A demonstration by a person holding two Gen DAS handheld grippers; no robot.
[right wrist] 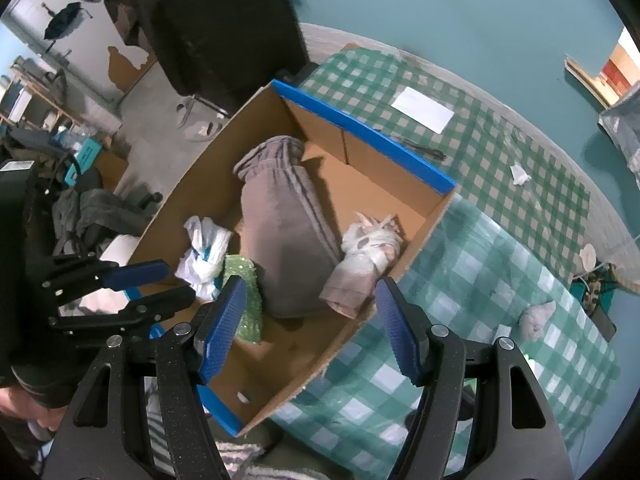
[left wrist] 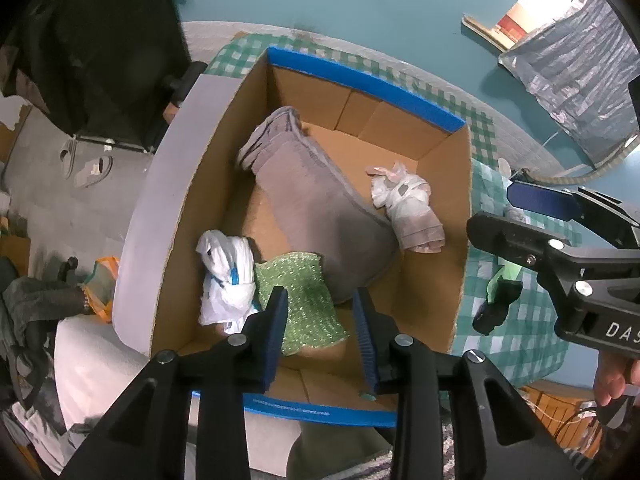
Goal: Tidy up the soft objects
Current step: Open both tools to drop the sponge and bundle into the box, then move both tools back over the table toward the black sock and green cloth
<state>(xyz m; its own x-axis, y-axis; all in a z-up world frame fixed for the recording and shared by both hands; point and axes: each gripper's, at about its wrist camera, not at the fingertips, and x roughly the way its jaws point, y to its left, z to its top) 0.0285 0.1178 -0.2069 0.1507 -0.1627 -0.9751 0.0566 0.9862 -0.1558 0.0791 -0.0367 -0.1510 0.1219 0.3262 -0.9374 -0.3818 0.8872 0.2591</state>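
A brown cardboard box (left wrist: 440, 208) carries blue tape edging. Inside lie a plain grey folded towel (left wrist: 320, 204), a sparkly green bubble-wrap pouch (left wrist: 304, 300), and a white knotted plastic bag (left wrist: 228, 276). The surface's cloth (right wrist: 500, 248) is green-and-white checked.

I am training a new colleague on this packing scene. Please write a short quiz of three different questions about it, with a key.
1. True or false: the grey towel lies inside the box.
2. What lies directly right of the white bag in the left wrist view? A) green sponge B) paper C) sock
3. How do the left gripper and right gripper stand, open or shut?

Key: 1 true; 2 A, the green sponge; 3 both open, holding nothing.
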